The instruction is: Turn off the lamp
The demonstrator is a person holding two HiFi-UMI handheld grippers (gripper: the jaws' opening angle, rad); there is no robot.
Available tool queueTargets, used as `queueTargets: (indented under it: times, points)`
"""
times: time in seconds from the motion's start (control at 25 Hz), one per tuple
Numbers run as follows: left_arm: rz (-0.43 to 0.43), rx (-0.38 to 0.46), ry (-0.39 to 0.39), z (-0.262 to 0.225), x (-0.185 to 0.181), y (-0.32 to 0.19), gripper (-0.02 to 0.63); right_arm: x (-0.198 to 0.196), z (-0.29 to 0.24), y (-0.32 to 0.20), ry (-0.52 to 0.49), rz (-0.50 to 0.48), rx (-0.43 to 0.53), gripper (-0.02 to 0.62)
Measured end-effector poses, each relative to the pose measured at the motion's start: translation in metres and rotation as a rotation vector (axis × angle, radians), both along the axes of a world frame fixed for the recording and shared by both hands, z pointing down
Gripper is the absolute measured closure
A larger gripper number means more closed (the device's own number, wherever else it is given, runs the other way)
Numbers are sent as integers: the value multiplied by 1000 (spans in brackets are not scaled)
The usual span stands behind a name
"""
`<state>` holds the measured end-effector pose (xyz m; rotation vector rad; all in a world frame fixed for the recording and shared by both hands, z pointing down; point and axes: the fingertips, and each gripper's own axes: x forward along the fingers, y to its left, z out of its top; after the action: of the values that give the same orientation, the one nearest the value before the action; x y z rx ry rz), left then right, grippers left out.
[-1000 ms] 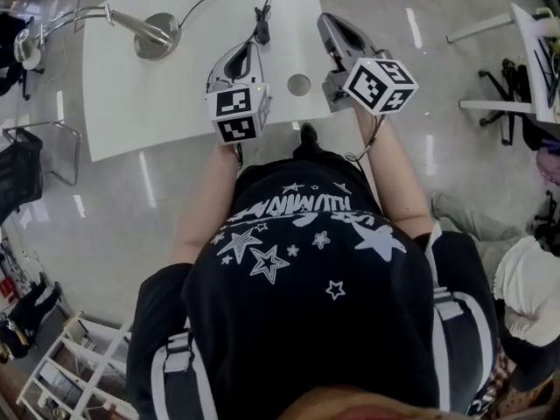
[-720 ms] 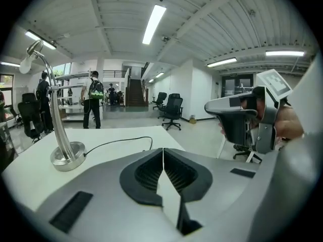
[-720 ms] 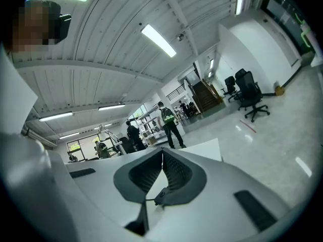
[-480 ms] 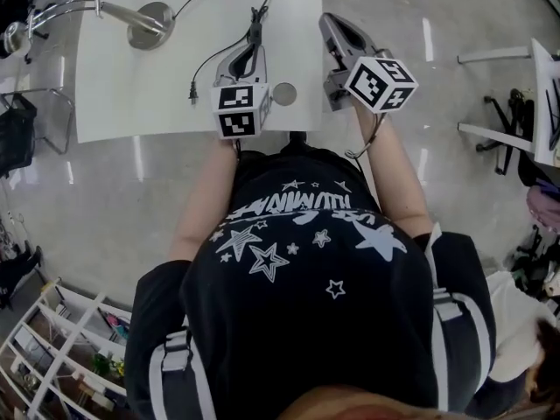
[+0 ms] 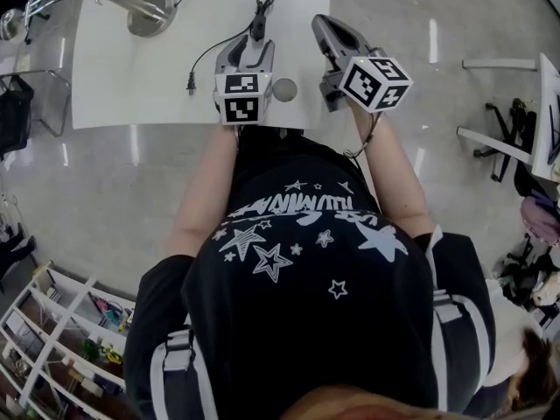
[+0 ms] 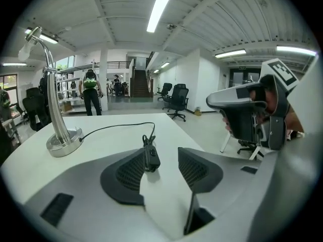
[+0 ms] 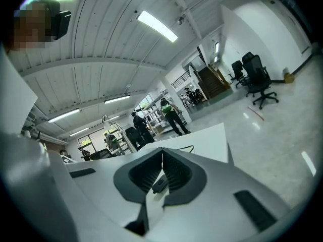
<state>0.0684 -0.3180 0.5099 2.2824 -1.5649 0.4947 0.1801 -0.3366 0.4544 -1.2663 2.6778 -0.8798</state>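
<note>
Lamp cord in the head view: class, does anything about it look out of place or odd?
Yes. The cord runs from the lamp base through its switch and ends in a plug lying loose on the table, in no socket.

We wear a black short-sleeved T-shirt (image 5: 306, 269) printed in white with stars of several sizes and a band of block lettering across them. Low at either side run black bands (image 5: 171, 370) edged with white stripes; we cannot tell whether they belong to trousers or a harness. Our left gripper (image 5: 248, 46) and right gripper (image 5: 325, 26) share one build: smooth light-grey shells, dark-grey ribbed pads (image 6: 130, 171) set into rounded recesses, and a cube (image 5: 242, 97) of black-and-white square markers at the rear. A thin dark cable (image 5: 365, 143) loops below the right gripper's cube. Its handle (image 6: 247, 117) shows dark grey in the left gripper view.
</note>
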Motion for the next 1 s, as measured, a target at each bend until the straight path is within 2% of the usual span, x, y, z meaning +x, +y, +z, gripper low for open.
queueTargets:
  times: [0.12,0.24,0.48,0.72,1.0]
  points:
    - [10,-8,-74,18,-4,-9,360,-6,7,-4,14,2,-14,589]
    - [19,-45,-119,35,-5,-14,353,-7,13,-8,24,11,-30,589]
    - [26,-98,-111,49,-3,-23,353,-11,23,-17,50,12,-54,589]
    - [55,-121,-157,56,-2,-35,354,-22,35,-25,74,-7,-75,589]
    - [64,-169,-160,64,1,-42,373,-28,46,-32,104,-52,-96,589]
